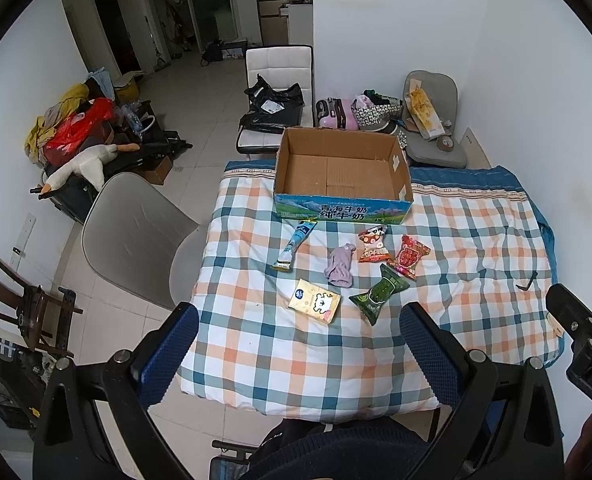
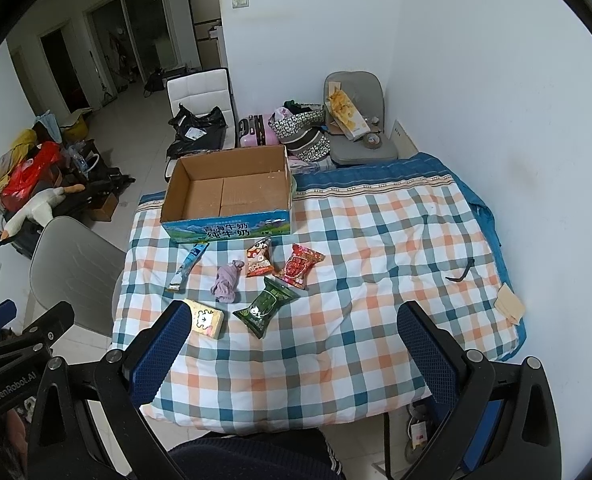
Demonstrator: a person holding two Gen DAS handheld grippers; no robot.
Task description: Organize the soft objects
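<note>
Dim, even indoor light, soft shadows, sharp centre, strong fisheye bending (black corners)

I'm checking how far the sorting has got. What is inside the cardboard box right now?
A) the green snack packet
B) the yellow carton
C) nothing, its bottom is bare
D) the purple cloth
C: the cardboard box shows only its bare brown bottom, while the purple cloth, green snack packet and yellow carton all lie on the checked cover in front of it.
</note>
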